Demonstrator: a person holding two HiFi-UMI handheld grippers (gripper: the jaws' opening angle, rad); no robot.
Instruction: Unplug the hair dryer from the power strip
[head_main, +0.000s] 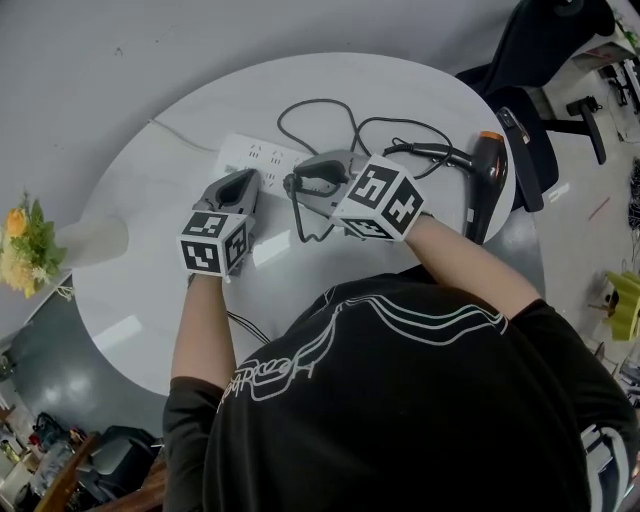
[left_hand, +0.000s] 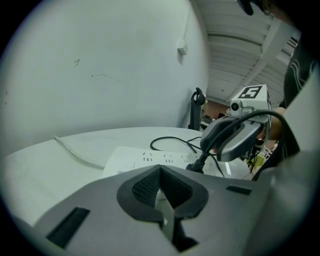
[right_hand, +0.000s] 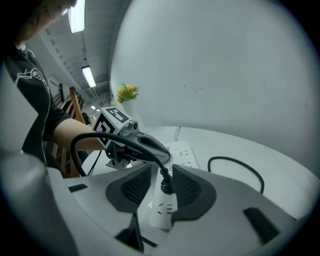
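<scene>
Between the spread jaws of your right gripper (right_hand: 161, 171) the plug (right_hand: 167, 188) stands upright in the power strip (right_hand: 162, 212) — pads flanking, not clamped — so pull straight up.

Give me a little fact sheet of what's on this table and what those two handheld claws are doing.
table: round, white
power strip: white, lying flat
plug: black, still in the power strip
hair dryer: black and orange, lying at the table's right
left gripper: seems closed on the power strip's end
right gripper: open, jaws either side of the plug, not pressing it
</scene>
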